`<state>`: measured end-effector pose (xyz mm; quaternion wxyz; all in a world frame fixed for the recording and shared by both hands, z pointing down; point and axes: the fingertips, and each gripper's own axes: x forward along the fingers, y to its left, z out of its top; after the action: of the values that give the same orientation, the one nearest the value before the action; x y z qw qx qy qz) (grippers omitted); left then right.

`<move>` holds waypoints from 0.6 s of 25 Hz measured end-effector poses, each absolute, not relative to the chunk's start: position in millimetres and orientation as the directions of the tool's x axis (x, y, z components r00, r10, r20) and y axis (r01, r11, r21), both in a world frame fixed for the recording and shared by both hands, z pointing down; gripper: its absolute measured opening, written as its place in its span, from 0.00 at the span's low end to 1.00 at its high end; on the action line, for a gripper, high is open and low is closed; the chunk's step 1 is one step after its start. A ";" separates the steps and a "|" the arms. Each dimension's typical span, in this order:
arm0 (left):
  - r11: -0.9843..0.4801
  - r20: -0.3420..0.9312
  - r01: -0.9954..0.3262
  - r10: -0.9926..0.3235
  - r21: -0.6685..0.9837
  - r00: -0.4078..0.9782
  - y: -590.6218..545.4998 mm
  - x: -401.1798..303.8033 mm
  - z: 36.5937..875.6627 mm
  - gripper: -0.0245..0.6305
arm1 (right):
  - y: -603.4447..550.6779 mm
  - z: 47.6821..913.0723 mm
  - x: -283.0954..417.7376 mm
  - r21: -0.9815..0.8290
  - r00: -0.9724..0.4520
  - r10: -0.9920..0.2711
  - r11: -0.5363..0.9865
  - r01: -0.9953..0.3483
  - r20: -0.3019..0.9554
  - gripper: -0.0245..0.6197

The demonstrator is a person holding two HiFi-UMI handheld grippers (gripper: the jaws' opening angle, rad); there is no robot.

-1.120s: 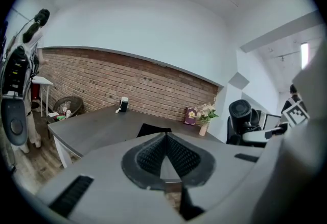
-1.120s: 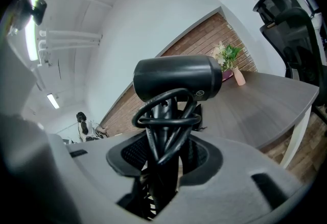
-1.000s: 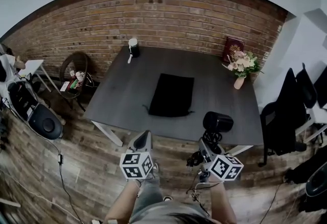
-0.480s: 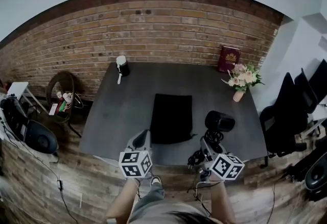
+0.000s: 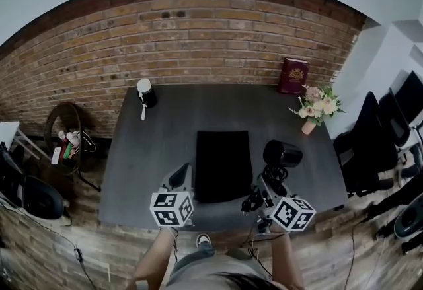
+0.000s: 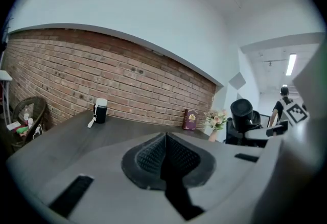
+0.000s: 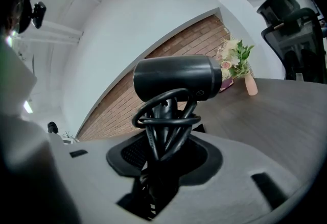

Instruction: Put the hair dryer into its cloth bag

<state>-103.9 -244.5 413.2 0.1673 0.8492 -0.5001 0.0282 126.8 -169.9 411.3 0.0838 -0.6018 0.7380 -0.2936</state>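
A black cloth bag [image 5: 223, 164] lies flat on the dark grey table [image 5: 165, 130], near its front edge. My right gripper [image 5: 268, 184] is shut on the handle of a black hair dryer [image 5: 282, 154], whose coiled cord [image 7: 166, 125] wraps the handle; the dryer stands upright just right of the bag. In the right gripper view the dryer's barrel [image 7: 178, 78] fills the middle. My left gripper [image 5: 180, 177] is shut and empty, at the bag's left front corner. Its pads [image 6: 153, 155] meet with nothing between them.
A black cup with a white lid [image 5: 145, 92] stands at the table's back left. A red book [image 5: 293, 75] leans on the brick wall, and a vase of flowers [image 5: 314, 107] stands at the right edge. Black chairs [image 5: 373, 143] stand to the right, a wire basket [image 5: 66, 143] to the left.
Both grippers and the view have come forward over the table's front edge. The hair dryer has travelled with the right gripper, close to the bag's right side.
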 end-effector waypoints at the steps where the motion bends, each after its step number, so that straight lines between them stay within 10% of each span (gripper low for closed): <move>1: -0.439 0.220 -0.859 -0.840 0.262 0.496 -250.3 -105.3 416.6 0.05 | -174.0 413.6 125.7 -0.532 -0.263 -0.935 0.101 -0.841 0.238 0.28; 15: -0.401 0.295 -0.872 -0.828 0.280 0.476 -255.4 -91.0 451.8 0.05 | -194.1 446.1 128.8 -0.522 -0.329 -0.885 0.119 -0.844 0.330 0.28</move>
<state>-91.0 -255.4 451.8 0.2009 0.8353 -0.5089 0.0542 128.8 -194.1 446.1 0.0311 -0.5783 0.7475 -0.3254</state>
